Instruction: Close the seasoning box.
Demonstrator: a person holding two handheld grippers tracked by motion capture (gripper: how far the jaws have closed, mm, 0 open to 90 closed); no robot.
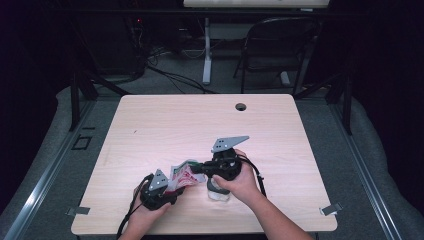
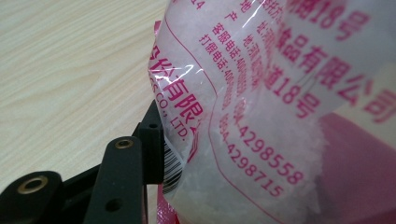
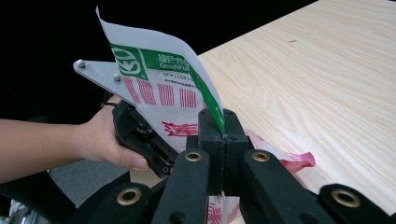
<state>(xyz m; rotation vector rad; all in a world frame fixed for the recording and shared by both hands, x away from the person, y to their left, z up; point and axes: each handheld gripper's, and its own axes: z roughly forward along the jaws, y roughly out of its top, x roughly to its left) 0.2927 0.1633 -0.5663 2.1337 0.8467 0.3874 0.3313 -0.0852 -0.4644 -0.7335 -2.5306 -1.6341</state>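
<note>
- Printing: the clear plastic bag with pink and green print [image 2: 261,107], holding white granules, carries pink Chinese characters, the fragment "CO., LTD.", the digits "4298558" and "4298715", and a barcode at the lower middle of your left gripper view. In your right gripper view its white flap bears a green logo band and pink stripes.
- Position: in the high view the bag [image 1: 182,175] sits lower centre, stretched between your two tools.
- Right gripper [image 3: 223,128]: jaws closed, pinching the bag's green-edged flap.
- Left gripper [image 1: 159,190]: it meets the bag's lower left end in the high view; one black jaw stands beside the barcode; whether its jaws press the bag cannot be told.
- Surface: a pale wood-grain table [image 1: 165,125] with a round cable hole [image 1: 241,106] near its far edge.
- Room: dark, grey carpet; a black folding chair [image 1: 277,45] and a white desk leg [image 1: 206,50] stand at the top.
- Nearby: a small clear container [image 1: 218,194] lies under your right hand [image 1: 242,182].
</note>
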